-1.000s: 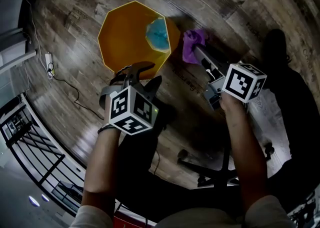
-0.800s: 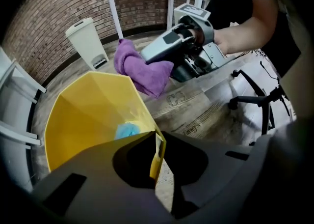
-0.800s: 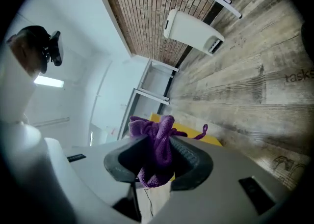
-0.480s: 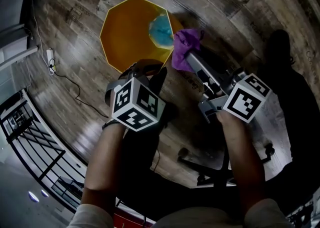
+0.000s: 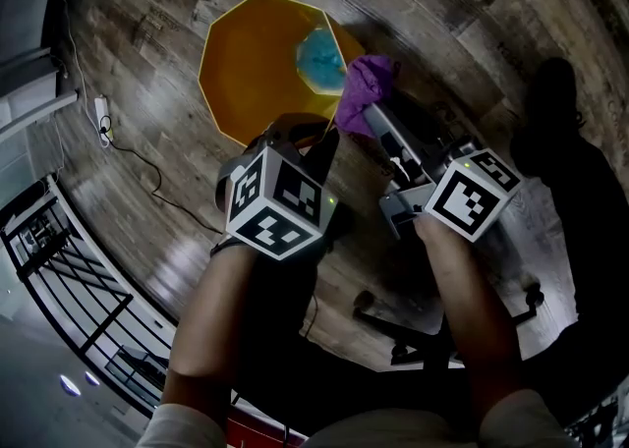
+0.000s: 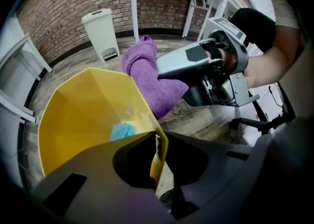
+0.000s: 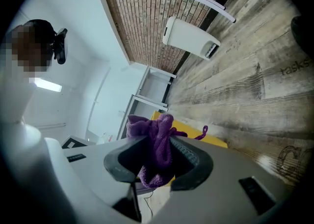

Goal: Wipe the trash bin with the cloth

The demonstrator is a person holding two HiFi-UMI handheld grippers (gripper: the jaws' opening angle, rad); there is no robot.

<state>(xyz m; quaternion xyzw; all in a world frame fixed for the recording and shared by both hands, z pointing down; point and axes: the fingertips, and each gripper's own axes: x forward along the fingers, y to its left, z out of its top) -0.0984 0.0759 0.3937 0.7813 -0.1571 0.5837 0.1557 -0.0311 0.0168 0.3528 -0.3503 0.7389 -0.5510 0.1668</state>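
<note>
A yellow faceted trash bin (image 5: 246, 73) stands on the wood floor, with a blue crumpled thing (image 5: 319, 58) inside it. My left gripper (image 5: 300, 137) points down over the bin's near rim; its jaws have just been closing and now pinch the yellow wall (image 6: 88, 115) between them. My right gripper (image 5: 369, 117) is shut on a purple cloth (image 5: 362, 83), which it holds against the bin's right rim. In the left gripper view the cloth (image 6: 149, 78) hangs over the bin's edge. The right gripper view shows the cloth (image 7: 156, 152) bunched between the pads.
A white pedal bin (image 6: 100, 34) stands by the brick wall, near white desk legs. A power strip with its cable (image 5: 98, 127) lies left of the yellow bin. A black railing (image 5: 59, 279) runs at the lower left, and a chair base (image 5: 423, 338) is near my feet.
My left gripper, open beside the rim a second ago, has shut on the bin's wall. The right gripper has brought the cloth up and left to the bin's rim.
</note>
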